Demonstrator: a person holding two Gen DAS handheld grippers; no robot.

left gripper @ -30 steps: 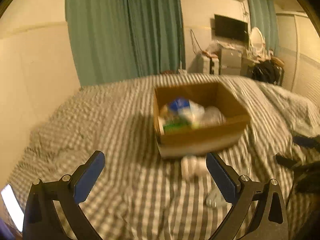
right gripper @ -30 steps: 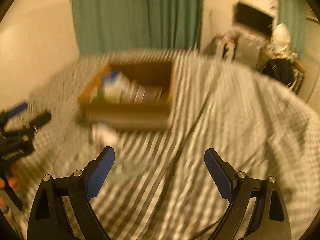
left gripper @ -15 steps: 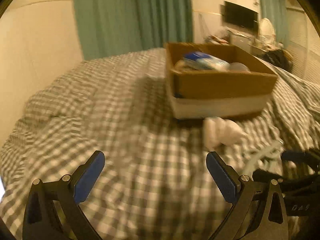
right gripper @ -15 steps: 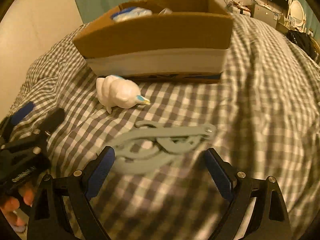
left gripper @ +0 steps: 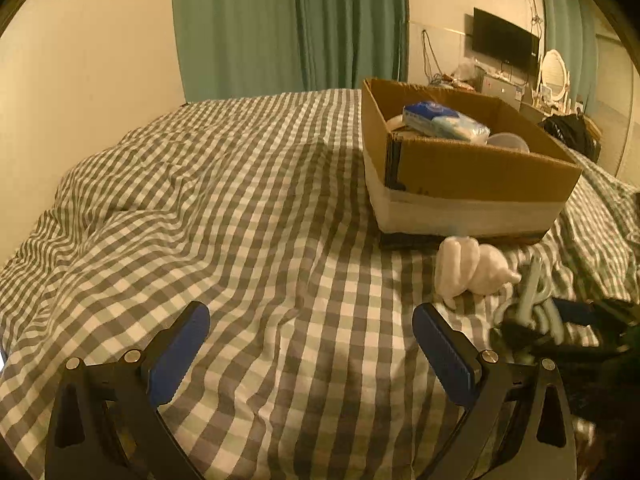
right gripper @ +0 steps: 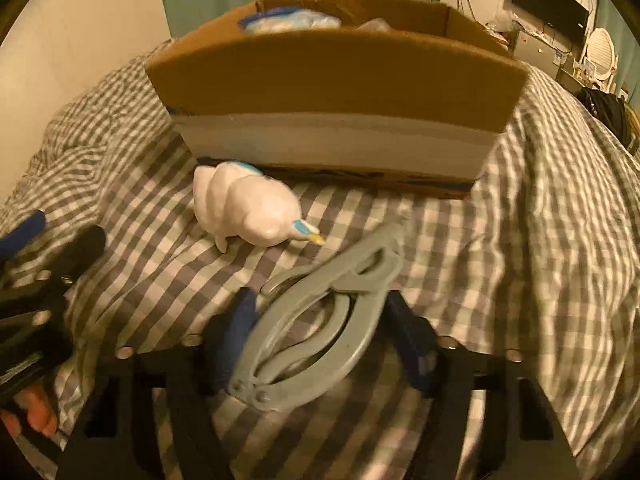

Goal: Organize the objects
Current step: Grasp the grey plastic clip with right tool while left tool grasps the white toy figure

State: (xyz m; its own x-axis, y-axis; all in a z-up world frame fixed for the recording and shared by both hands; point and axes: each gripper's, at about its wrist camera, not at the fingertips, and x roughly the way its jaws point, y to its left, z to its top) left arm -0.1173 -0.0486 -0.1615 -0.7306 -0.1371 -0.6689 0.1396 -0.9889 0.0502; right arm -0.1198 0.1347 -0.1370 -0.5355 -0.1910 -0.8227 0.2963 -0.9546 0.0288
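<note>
Closing right hand-held gripper (right gripper: 320, 320) on the grey clip (right gripper: 316, 320) between its half-shut pads; squeezing squarely, lifting toward box (right gripper: 336, 80) ahead. Left hand-held gripper (left gripper: 312, 344) wide, empty.

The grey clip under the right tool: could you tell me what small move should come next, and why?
Probably close the right tool fully on the grey clip: its fingers flank the clip, which lies flat on the checked blanket just before the cardboard box.
</note>
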